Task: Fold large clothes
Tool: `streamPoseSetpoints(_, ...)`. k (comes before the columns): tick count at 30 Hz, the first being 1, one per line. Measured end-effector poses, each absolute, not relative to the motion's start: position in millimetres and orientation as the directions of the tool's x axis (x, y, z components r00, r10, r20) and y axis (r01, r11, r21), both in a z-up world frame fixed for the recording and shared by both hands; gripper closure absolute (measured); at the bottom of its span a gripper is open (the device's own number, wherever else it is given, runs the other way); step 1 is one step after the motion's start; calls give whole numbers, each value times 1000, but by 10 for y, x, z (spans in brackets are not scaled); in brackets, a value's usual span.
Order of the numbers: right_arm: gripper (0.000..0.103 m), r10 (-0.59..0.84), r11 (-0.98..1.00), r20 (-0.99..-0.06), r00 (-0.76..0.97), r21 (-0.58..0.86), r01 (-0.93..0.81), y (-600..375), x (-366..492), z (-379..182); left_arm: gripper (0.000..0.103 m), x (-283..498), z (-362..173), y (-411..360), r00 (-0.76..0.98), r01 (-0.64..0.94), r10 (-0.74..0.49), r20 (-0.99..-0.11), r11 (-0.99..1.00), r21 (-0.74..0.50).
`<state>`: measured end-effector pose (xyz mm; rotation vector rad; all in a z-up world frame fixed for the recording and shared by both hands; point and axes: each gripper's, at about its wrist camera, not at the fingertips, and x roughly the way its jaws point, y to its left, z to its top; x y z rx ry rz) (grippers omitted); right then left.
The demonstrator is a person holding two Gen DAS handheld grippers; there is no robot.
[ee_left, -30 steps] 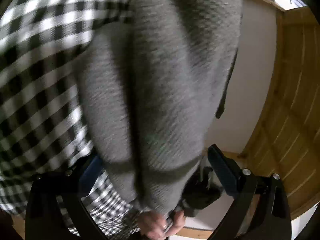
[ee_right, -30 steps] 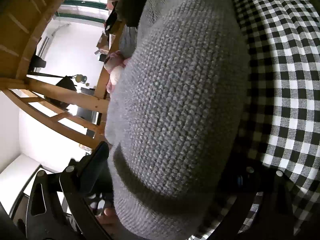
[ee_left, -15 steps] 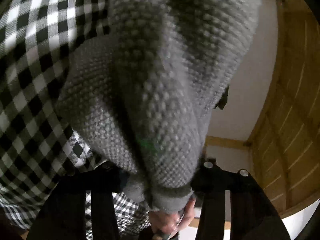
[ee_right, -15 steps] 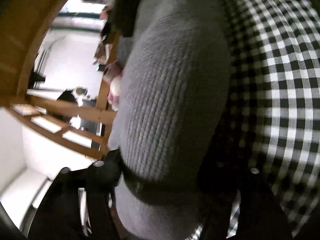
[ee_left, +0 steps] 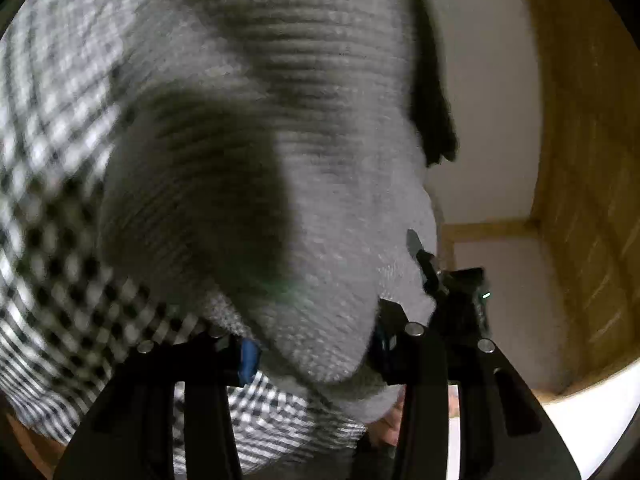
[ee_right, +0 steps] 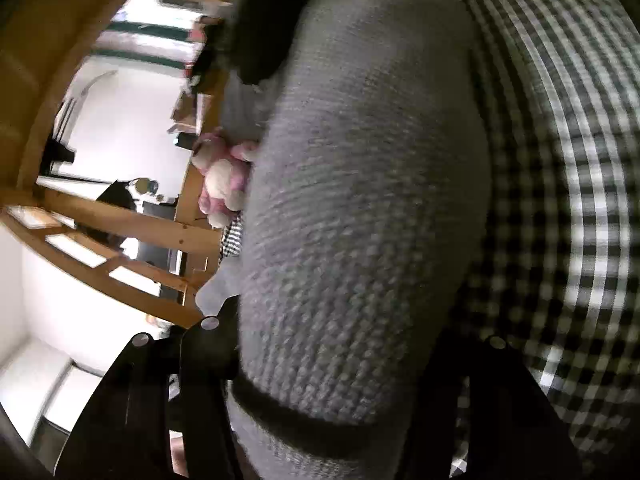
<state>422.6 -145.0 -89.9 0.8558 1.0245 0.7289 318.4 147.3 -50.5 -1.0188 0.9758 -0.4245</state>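
A grey knitted sweater (ee_left: 280,160) fills the centre of both views, lifted above a black-and-white checked cover (ee_left: 48,240) that is seen at the left of the left wrist view and at the right of the right wrist view. In the left view the left gripper (ee_left: 316,352) is clenched on the lower edge of the knit; in the right view the right gripper (ee_right: 332,364) is likewise closed on thick fabric. For a clean fold, both held corners should probably be kept level and the cloth kept taut while it is laid down. A pink plush toy (ee_right: 224,176) lies at centre left of the right view, beside the sweater, and wooden rails (ee_right: 120,216) are close; snagging there is possible.
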Motion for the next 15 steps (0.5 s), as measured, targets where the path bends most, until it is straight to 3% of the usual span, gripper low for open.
streamPoseSetpoints(8, 53, 842, 504, -388, 375, 814, -289, -1296, 4794, 453, 61, 3633, 736, 1417, 637, 94, -663, -394, 573, -814)
streamPoseSetpoints(15, 53, 877, 465, -311, 366, 740, -487, -916, 5658, 1986, 61, 4193, 1941, 1452, 741, 250, -619, -260, 613, -749)
